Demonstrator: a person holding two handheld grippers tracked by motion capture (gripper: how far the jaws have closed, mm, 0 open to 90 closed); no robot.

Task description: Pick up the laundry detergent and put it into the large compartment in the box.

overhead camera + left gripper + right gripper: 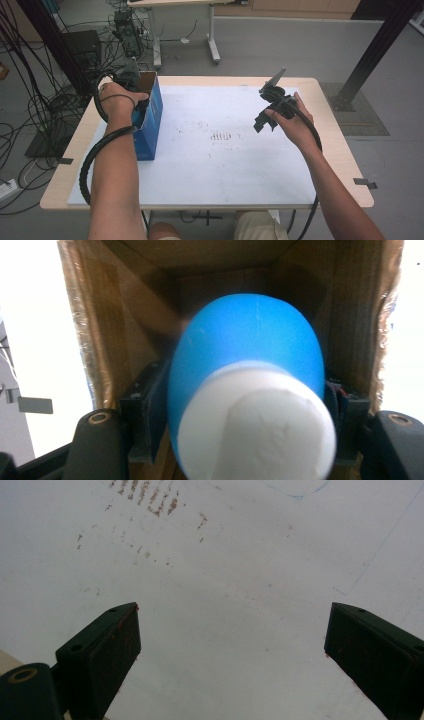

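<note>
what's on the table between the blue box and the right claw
Nothing but bare white sheet with faint brown smudges, seen in the high view, between the blue box and the open right claw.

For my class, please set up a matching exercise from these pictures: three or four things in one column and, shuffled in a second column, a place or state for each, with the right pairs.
Things:
1. blue bottle
2. right gripper
3. blue box
4. rust-coloured marks

Places or states:
A. jaws wide apart above the white sheet
B. stands at the table's left side
C. gripped inside the cardboard interior
D. mid-sheet on the white sheet

Pairs: 1-C, 2-A, 3-B, 4-D
</note>
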